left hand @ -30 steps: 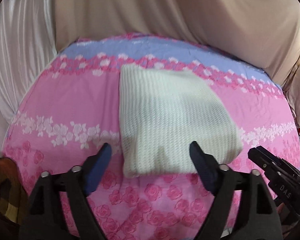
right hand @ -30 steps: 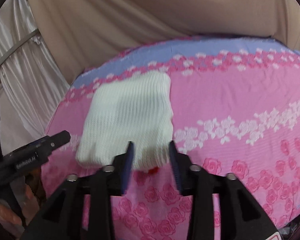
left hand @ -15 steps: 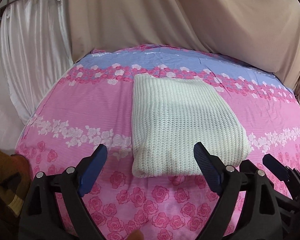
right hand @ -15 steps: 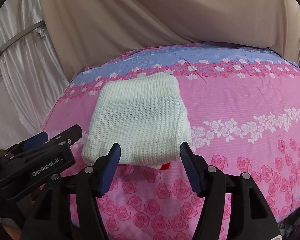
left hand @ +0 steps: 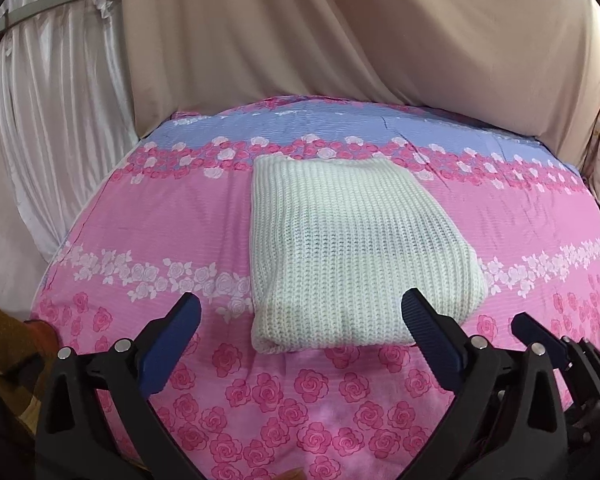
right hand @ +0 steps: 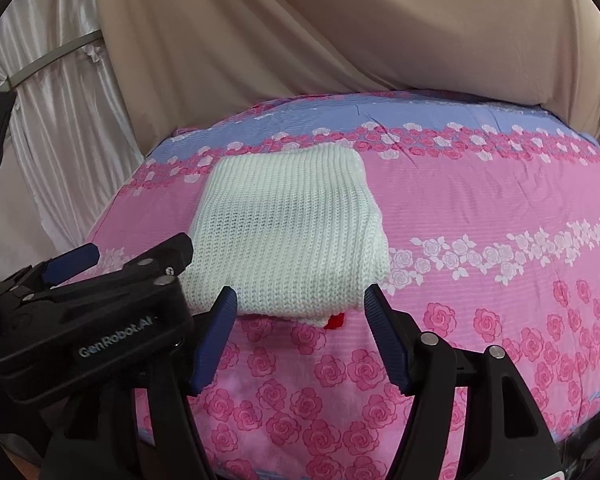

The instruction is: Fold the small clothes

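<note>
A cream knitted garment [left hand: 352,248] lies folded into a rectangle on the pink rose-print bed cover [left hand: 172,220]. It also shows in the right wrist view [right hand: 292,236], with a small red bit [right hand: 336,322] sticking out under its near edge. My left gripper [left hand: 300,312] is open and empty, just in front of the garment's near edge. My right gripper [right hand: 298,312] is open and empty, also just short of that edge. The left gripper's body [right hand: 100,304] shows at the left of the right wrist view.
Beige drapes [left hand: 380,40] hang behind the bed, and white curtains [left hand: 52,140] hang at the left. The bed cover's lilac band [left hand: 340,128] runs along the far edge. A brown plaid cloth [left hand: 4,352] lies at the lower left.
Both grippers have pulled back from the garment and risen. The right jaws have opened from a narrow gap to wide. The folded garment has stayed in place.
</note>
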`<action>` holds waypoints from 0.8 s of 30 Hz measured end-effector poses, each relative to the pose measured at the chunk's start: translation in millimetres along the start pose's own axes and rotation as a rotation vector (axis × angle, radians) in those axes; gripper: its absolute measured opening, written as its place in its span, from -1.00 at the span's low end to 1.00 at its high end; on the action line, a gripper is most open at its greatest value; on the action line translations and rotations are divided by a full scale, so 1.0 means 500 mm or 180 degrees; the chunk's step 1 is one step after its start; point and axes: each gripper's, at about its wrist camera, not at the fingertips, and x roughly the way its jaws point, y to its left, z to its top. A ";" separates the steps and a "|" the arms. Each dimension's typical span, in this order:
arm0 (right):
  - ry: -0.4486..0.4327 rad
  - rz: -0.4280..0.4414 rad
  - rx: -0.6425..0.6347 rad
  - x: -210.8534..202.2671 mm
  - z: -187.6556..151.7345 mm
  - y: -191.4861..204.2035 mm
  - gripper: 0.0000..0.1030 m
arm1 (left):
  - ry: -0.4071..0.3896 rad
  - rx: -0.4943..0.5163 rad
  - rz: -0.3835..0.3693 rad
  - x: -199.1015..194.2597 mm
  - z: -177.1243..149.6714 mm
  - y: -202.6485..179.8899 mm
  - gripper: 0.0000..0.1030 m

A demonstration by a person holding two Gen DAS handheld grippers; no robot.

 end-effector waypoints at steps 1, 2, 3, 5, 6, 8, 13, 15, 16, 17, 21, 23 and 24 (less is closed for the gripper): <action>-0.0007 -0.0009 -0.0004 -0.001 -0.001 0.000 0.25 | 0.0002 0.0005 -0.0014 0.000 0.000 -0.001 0.91; -0.0001 -0.0018 0.0000 -0.001 -0.002 -0.001 0.25 | 0.0006 -0.0010 -0.0019 0.000 0.001 0.000 0.91; 0.0008 -0.0029 0.0009 0.000 -0.004 -0.002 0.25 | 0.0006 -0.0034 -0.0037 -0.001 0.001 0.002 0.91; 0.0038 -0.0046 0.0037 0.003 -0.008 -0.009 0.25 | 0.0028 -0.0067 -0.0047 0.000 0.002 0.006 0.91; 0.0054 -0.0059 0.0049 0.004 -0.011 -0.012 0.25 | 0.0037 -0.0077 -0.0054 0.001 0.001 0.007 0.91; 0.0079 -0.0082 0.0080 0.007 -0.016 -0.020 0.25 | 0.0052 -0.0089 -0.0047 0.002 -0.002 0.009 0.91; 0.0090 -0.0148 0.0174 0.008 -0.020 -0.036 0.25 | 0.0011 0.0062 0.0135 0.000 -0.018 -0.001 0.91; 0.0104 -0.0184 0.0167 0.009 -0.020 -0.038 0.27 | 0.0009 0.0072 0.0189 -0.001 -0.023 -0.003 0.91; 0.0105 -0.0186 0.0163 0.009 -0.020 -0.037 0.27 | 0.0015 0.0068 0.0183 -0.001 -0.023 -0.002 0.91; 0.0100 -0.0185 0.0160 0.008 -0.020 -0.037 0.27 | 0.0003 0.0059 0.0209 -0.001 -0.024 -0.001 0.90; 0.0095 -0.0221 0.0150 0.009 -0.020 -0.036 0.27 | -0.0023 0.0031 0.0243 -0.003 -0.026 0.008 0.90; 0.0101 -0.0244 0.0167 0.010 -0.020 -0.037 0.27 | -0.0008 0.0010 0.0251 -0.001 -0.028 0.013 0.90; 0.0101 -0.0252 0.0176 0.010 -0.019 -0.039 0.27 | 0.0000 -0.0002 0.0241 -0.001 -0.029 0.017 0.90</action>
